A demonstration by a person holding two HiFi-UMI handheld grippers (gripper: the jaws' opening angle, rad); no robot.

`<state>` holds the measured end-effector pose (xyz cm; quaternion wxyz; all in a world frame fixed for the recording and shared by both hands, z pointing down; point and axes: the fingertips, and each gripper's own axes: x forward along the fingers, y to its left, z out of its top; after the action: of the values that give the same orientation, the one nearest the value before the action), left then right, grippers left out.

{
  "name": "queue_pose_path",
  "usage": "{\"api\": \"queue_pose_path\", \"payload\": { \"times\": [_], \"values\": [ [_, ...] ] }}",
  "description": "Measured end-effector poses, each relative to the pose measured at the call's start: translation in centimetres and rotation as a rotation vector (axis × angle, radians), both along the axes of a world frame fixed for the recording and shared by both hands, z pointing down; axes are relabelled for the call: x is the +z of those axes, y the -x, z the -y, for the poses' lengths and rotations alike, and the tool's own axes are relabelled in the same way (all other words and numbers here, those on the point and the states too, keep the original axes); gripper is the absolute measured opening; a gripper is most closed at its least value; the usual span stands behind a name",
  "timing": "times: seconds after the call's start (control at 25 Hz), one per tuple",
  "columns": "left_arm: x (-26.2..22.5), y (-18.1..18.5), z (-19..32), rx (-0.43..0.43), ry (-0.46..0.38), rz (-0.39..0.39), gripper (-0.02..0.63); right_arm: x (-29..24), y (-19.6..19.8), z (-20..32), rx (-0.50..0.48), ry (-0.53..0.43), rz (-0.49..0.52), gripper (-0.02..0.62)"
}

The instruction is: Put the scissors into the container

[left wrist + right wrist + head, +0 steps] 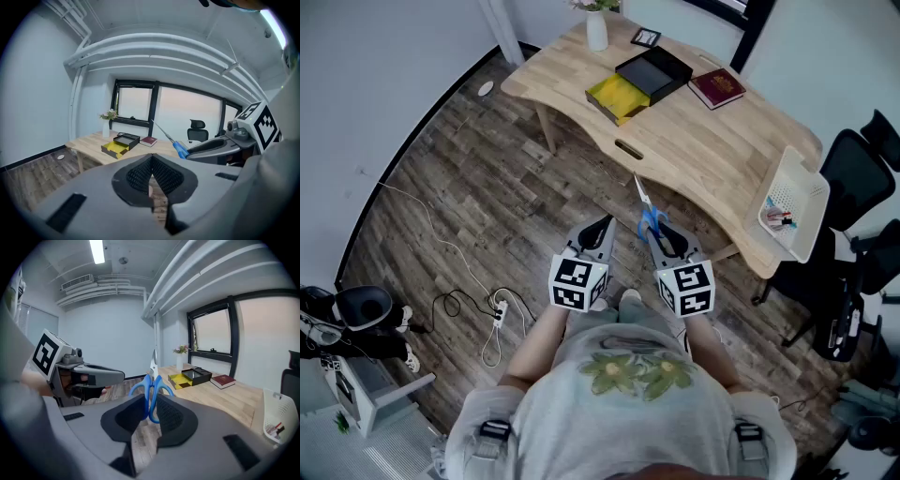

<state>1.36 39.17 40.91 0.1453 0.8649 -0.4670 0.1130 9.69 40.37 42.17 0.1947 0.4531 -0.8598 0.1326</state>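
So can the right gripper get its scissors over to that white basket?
Probably yes: only bare desk lies between the right gripper, shut on the scissors, and the white basket.

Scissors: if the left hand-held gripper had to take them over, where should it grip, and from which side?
Probably the scissors' closed blades, just past the blue handles, coming from the left. The right hand-held gripper is shut on the handles, so only the blades stick out free, pointing forward. The left hand-held gripper, jaws together, must open first.
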Motion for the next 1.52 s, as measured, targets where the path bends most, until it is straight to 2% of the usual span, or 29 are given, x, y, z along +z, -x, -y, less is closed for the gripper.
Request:
{"api": "queue_pose_path", "payload": {
  "times": [0.52,0.84,1.24,1.52],
  "values": [
    [-0.3,-1.3,-0.4,-0.043,-0.027,-0.002,0.006,-0.2,-1.6,-0.3,-0.025,-0.021,0.023,0.08],
    [0.9,-2.0,-1.0,-0.062,0.007,0.0,0.006,-0.3,-2.3,0.0,-0.054,-0.023,0.036,0.08],
    [2.2,-1.2,3.0,-0.05,0.039,0.003,0.006,1.3,-2.3,3.3,-0.029,0.013,0.034,0.08],
    [2.7,-0.4,8.5,-0.017,0.042,-0.001,0.006,2.0,-1.3,8.7,-0.002,0.016,0.031,0.08]
  ]
}}
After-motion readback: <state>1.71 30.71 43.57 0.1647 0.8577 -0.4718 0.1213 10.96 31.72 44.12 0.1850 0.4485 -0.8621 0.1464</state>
